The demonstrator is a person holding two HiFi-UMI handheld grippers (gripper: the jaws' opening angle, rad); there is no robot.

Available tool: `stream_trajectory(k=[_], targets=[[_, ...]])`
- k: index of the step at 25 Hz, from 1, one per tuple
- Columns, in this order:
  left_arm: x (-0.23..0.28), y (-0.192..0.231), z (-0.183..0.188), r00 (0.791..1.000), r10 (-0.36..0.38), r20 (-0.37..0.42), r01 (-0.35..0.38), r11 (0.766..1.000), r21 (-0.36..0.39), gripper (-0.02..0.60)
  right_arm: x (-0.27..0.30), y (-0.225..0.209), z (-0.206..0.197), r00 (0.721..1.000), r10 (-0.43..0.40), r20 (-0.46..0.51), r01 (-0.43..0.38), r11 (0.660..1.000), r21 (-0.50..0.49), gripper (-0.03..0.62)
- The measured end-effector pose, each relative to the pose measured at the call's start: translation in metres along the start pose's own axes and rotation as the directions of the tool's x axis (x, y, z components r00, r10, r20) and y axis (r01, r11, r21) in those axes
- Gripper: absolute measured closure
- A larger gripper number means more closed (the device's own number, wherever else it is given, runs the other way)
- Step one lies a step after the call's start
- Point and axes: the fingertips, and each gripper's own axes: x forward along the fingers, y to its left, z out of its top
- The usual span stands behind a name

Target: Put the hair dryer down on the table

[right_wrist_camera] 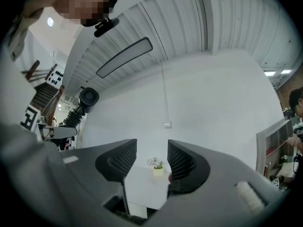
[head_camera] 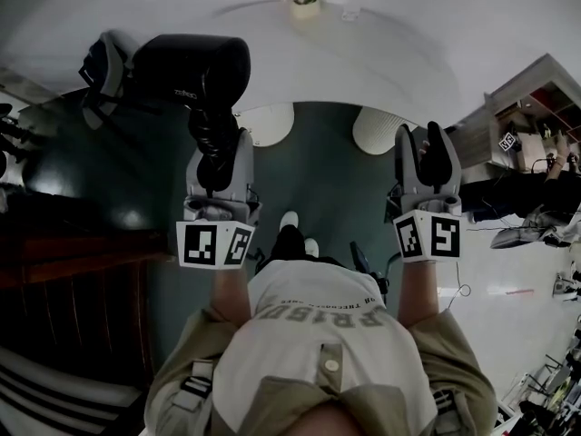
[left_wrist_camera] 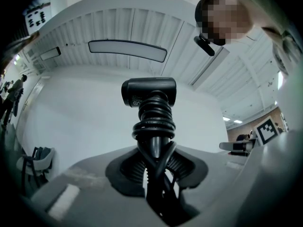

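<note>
With the fingers [left_wrist_camera: 124, 167] of the left gripper [head_camera: 221, 153], clamps the handle of the black hair dryer [head_camera: 186, 66]; presses both ribbed pads against the cord [left_wrist_camera: 155, 119] coiled round that handle. Holds the dryer upright, body on top and handle down between the jaws, in the air and clear of the white table [head_camera: 381, 62]. Has the fingers [right_wrist_camera: 118, 160] of the right gripper [head_camera: 425, 148] released: jaws apart, nothing between them, only the table top and a small potted plant [right_wrist_camera: 156, 167] seen through the gap. Holds the two grippers side by side, well apart, both pointing ahead towards the table, marker cubes [head_camera: 213, 243] nearest the body. Shows, in the head view, the plant at the table's far edge and dark floor [head_camera: 327, 180] between the two grippers.
</note>
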Motion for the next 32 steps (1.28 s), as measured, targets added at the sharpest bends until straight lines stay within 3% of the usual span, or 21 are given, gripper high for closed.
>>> stream_trajectory(k=[7,25,32], targets=[[0.005,0.012,-0.013,1.000,-0.003,0.005,0.003,1.000,0.006,0.451,0.009,-0.001,-0.019,1.000,-0.017,0.000,0.017,1.000,0.009,0.385],[0.119,0.097,0.003,0.996,-0.079,0.032,0.078,0.996,0.029,0.451,0.127,0.001,-0.008,0.994,-0.098,0.049,0.099,0.995,-0.017,0.385],[0.146,0.128,-0.008,0.994,-0.106,0.018,0.106,0.994,0.024,0.451,0.160,0.008,-0.018,0.990,-0.128,0.057,0.129,0.991,-0.020,0.385]])
